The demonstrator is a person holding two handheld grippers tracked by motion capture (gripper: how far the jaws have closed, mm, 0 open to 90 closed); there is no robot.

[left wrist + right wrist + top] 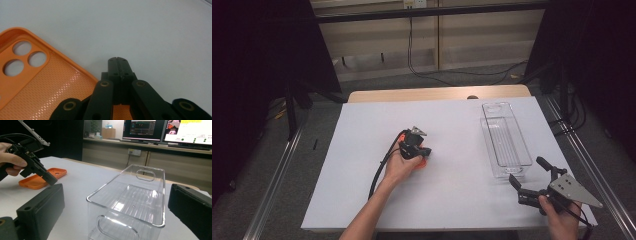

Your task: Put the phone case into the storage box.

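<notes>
Quickly: one orange phone case [37,82], one clear plastic bin [504,140], two grippers, two hands, all over one white table [362,150].

The left gripper [118,60] has its jaws closed tip to tip with nothing between them. In the left gripper view the tips sit over bare white surface just beside the case's edge; whether they touch the case or the table cannot be told. The case lies flat, open side up, with three round camera holes at one corner. In the high view the left gripper [414,147] is near the table's middle, held by the left hand [402,167], and the case [422,162] peeks out orange under it. In the right gripper view the case [42,178] lies beside the left gripper's tip [51,180].

The right gripper [524,180] is at the near right corner of the table, held by the right hand [562,217], grey three-cornered plate on top. Its jaws stand wide apart and hold nothing. In the right gripper view its two black jaws flank the near end of the bin [132,202] without touching it.

The bin is empty, upright, long axis running away from the person, on the right side of the table, well apart from the case. It has one oval handle cutout at each short end, two in total.
</notes>
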